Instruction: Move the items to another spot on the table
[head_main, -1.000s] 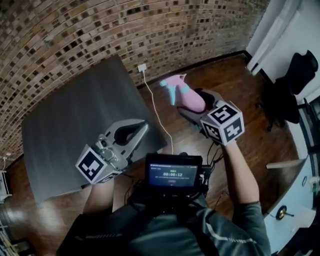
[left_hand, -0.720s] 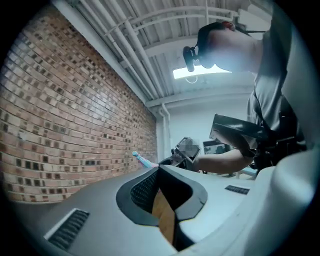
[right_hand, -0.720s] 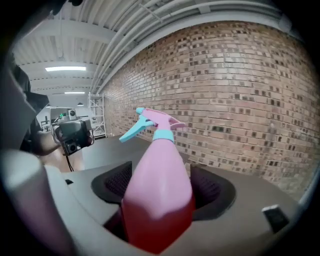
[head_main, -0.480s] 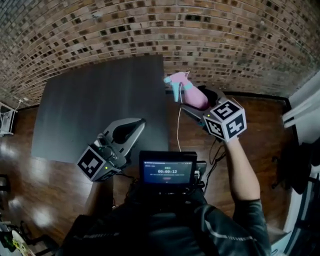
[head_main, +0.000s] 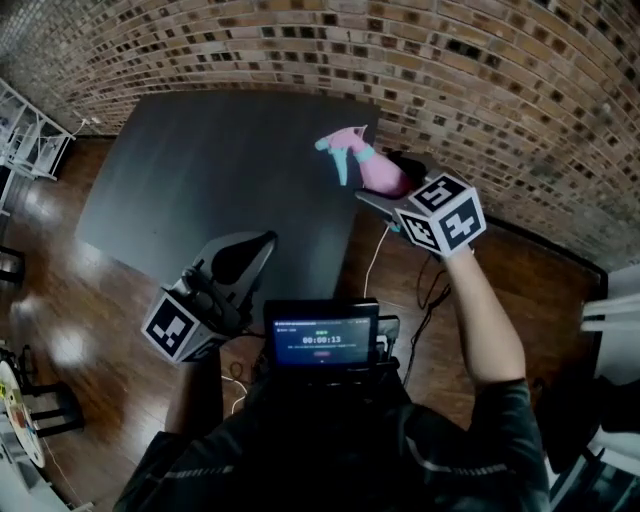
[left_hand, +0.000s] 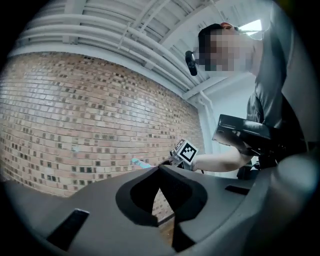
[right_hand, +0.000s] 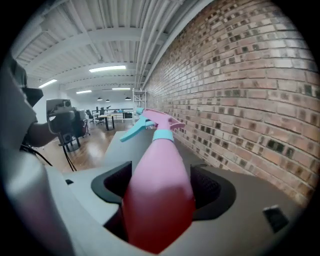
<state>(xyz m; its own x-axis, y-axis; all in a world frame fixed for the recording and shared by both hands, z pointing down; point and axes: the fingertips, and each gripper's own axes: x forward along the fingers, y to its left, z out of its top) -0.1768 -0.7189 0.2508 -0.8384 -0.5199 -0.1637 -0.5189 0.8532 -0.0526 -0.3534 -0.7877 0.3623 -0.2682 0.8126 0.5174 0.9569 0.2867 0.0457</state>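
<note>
My right tongs (head_main: 388, 190) were clamped round the belly of the pink spray bottle (head_main: 373, 172), held in the air over the worktop's (head_main: 200, 170) edge, while my left tongs (head_main: 262, 245) were together and empty; it looked like light, stiff, slick plastic, possibly part-filled.

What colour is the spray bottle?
Pink spray bottle, teal trigger and collar; clearest in right gripper view.

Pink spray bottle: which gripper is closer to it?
Right. The right gripper is clamped around the pink spray bottle; the left gripper is shut, empty, well apart from it.
</note>
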